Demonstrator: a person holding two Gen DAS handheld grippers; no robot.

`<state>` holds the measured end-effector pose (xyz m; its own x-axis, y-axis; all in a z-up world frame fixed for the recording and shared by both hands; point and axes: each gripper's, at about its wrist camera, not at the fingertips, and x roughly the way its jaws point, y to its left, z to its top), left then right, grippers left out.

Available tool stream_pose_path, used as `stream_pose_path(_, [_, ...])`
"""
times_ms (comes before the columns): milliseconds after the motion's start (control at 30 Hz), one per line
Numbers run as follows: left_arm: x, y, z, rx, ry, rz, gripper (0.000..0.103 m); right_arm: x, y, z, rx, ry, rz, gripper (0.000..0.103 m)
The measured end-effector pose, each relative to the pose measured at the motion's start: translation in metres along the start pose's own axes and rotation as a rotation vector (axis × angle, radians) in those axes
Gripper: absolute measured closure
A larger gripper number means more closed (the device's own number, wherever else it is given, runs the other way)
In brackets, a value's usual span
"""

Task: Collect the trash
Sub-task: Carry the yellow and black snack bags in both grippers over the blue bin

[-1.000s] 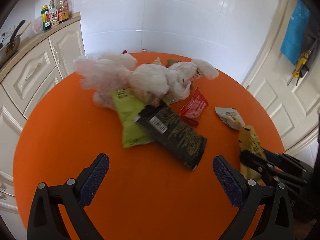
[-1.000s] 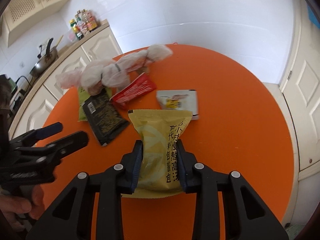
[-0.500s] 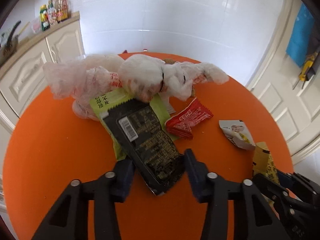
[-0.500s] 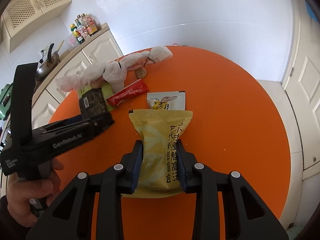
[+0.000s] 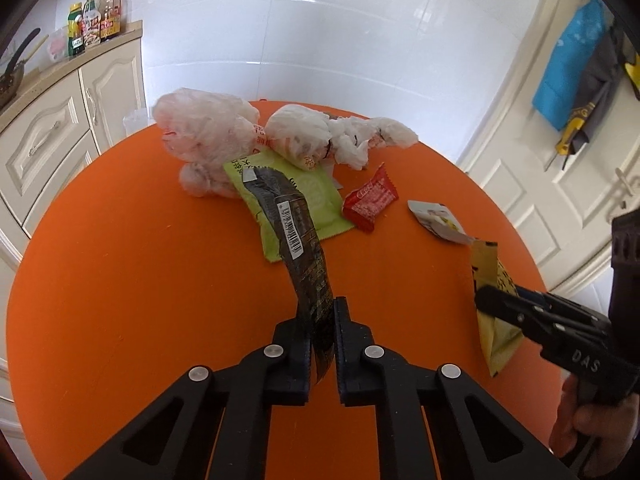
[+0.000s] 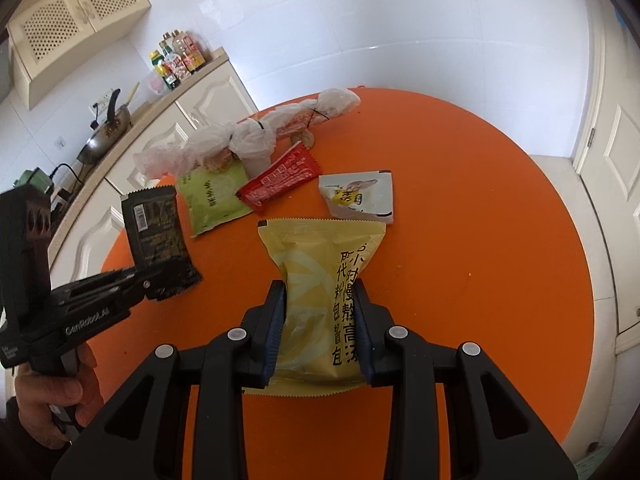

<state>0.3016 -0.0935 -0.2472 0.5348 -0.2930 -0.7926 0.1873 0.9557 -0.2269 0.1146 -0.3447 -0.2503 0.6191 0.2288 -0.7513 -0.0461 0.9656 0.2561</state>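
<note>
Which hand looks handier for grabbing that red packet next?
Neither is free: the left gripper is shut on the black wrapper, the right gripper on the yellow bag. Once emptied, probably the left; the red packet lies nearer it.

Place: a home kitchen
Cabinets: cream panelled cupboard doors (image 5: 100, 92) under a beige countertop (image 6: 168, 100)
Cooking gear: dark metal wok (image 6: 105, 134), cluster of condiment bottles (image 6: 178, 60)
Walls: glossy white tiles (image 5: 320, 40)
Furniture: round orange table (image 5: 120, 280)

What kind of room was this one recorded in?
Most likely a home kitchen: cream cabinets with sauce bottles and a wok on the counter, white tiled walls, and a round orange table.
</note>
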Motion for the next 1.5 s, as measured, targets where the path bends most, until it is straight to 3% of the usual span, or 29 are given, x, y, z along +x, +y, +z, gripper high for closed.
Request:
stream_pose_path(467, [-0.063, -0.045, 0.002, 0.111, -0.124, -0.077, 0.098, -0.058, 0.013, -0.006, -0.011, -0.098, -0.023, 0.072])
stream_pose_path(700, [-0.101, -0.089, 0.002, 0.207, -0.204, -0.134, 0.098, -0.113, 0.007, -0.005, -0.002, -0.201, -0.066, 0.072])
stream_pose_path(967, [-0.122, -0.150, 0.001, 0.328, -0.257, -0.252, 0.098, -0.195, -0.023, -0.012, 0.041, -0.341, -0.169, 0.072])
stream_pose_path(1233, [-0.101, -0.217, 0.001, 0.443, -0.208, -0.389, 0.098, -0.265, -0.086, -0.041, 0.177, -0.432, -0.315, 0.072])
stream_pose_path(1500, [-0.043, -0.293, -0.016, 0.559, -0.032, -0.497, 0.098, -0.289, -0.159, -0.087, 0.330, -0.407, -0.422, 0.072])
